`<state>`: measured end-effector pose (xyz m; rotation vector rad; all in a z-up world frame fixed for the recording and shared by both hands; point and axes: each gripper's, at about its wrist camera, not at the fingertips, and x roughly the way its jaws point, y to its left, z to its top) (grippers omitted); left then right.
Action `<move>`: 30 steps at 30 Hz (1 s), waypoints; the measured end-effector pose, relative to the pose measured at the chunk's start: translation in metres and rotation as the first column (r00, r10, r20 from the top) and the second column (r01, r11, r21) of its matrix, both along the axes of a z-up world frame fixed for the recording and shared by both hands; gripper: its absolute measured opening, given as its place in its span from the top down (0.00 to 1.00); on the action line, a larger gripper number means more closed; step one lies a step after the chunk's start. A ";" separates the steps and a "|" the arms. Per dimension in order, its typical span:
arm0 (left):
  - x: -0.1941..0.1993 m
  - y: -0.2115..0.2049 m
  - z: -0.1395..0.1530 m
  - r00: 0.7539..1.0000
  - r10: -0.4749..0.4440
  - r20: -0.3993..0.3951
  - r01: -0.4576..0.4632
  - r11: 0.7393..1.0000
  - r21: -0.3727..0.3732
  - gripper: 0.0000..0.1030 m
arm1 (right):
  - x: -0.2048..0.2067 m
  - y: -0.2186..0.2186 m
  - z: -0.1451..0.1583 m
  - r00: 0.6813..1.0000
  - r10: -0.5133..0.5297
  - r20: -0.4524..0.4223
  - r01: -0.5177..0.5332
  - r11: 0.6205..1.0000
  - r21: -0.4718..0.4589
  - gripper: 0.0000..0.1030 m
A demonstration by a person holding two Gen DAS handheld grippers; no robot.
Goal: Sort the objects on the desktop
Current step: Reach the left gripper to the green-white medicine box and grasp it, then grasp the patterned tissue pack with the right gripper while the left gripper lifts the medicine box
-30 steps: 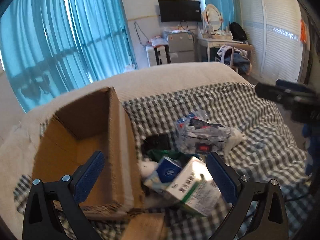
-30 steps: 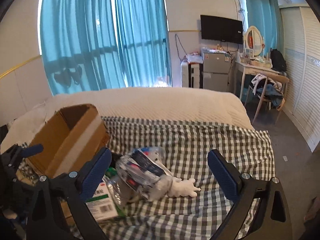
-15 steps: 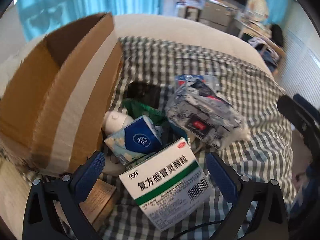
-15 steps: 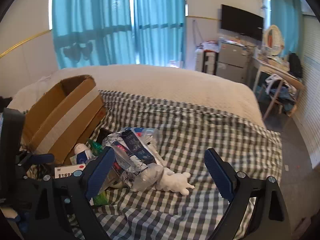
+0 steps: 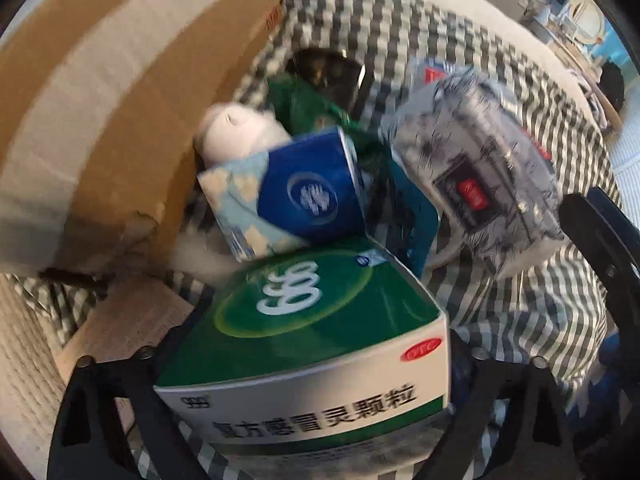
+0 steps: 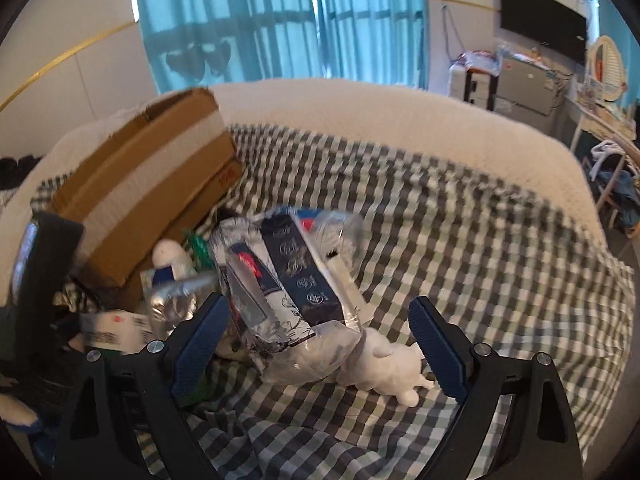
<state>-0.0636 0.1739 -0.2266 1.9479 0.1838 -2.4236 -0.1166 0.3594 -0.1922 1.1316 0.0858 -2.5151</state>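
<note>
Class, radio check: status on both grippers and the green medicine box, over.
Left gripper around green-and-white medicine box, closure unclear. Right gripper open, straddling plastic-wrapped bundle. Tissue pack crowds box's far end, cardboard box left.

The left tool has its fingers hidden; the right tool points forward, fingers spread wide.

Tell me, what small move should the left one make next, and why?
Probably close on the green and white medicine box. The box fills the space between the left hand-held gripper fingers, whose pads are hidden behind it, so I cannot tell whether they grip yet. The cardboard box sits just to its left.
</note>
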 end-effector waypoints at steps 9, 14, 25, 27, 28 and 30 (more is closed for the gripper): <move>0.008 0.001 0.008 0.998 -0.064 0.006 0.064 0.998 -0.022 0.19 | -0.015 -0.014 -0.045 0.988 0.069 0.136 -0.070 0.998 0.006 0.53; 0.016 0.000 0.043 0.994 -0.093 -0.062 0.090 0.995 -0.044 0.20 | -0.011 -0.020 -0.048 0.982 0.101 0.162 -0.100 0.995 -0.016 0.78; 0.051 0.016 0.144 0.943 -0.173 -0.284 0.162 0.985 -0.063 0.20 | 0.015 0.005 -0.002 0.998 -0.048 0.050 0.051 0.996 -0.068 0.84; 0.055 0.017 0.158 0.925 -0.191 -0.330 0.182 0.982 -0.059 0.20 | 0.025 0.010 0.011 0.996 -0.091 0.024 0.093 0.992 -0.081 0.84; 0.054 0.017 0.160 0.914 -0.201 -0.353 0.194 0.979 -0.056 0.20 | 0.031 0.013 0.018 0.993 -0.114 0.012 0.114 0.989 -0.088 0.84; 0.051 0.016 0.166 0.887 -0.220 -0.406 0.217 0.975 -0.054 0.20 | 0.046 0.023 0.032 0.986 -0.168 -0.012 0.166 0.981 -0.105 0.84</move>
